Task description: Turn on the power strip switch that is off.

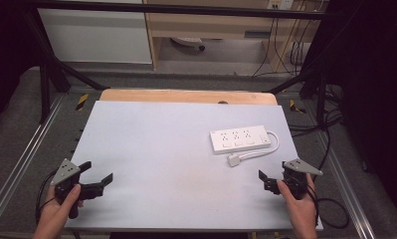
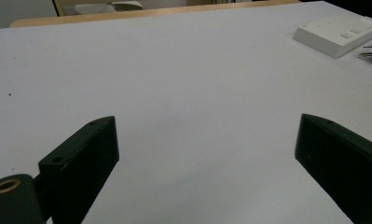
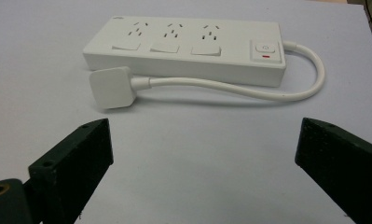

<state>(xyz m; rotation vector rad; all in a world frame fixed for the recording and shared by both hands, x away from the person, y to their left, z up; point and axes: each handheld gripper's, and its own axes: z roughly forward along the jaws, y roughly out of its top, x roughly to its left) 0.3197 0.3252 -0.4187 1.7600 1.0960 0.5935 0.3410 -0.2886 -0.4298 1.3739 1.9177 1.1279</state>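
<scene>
Left hand-held gripper [image 1: 99, 175]: jaws spread wide, gripping nothing, above bare tabletop [image 1: 161, 149].
Right hand-held gripper [image 1: 265, 180]: jaws spread wide, nothing between them.
Power strip [image 3: 188, 44]: white, lying flat just ahead of the right hand-held gripper, well apart from the left one, far off to its front right.
Plug [image 3: 111, 87]: white, flat on the tabletop, between the strip and the right jaws.
Cord [image 3: 309, 74]: loops from the strip's switch end round to the plug.

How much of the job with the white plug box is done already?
Nothing looks done yet. The power strip lies flat on the white table, its plug loose beside it and untouched. The left hand-held gripper and right hand-held gripper are both open and hold nothing, apart from the strip. Any handling is still ahead.
</scene>
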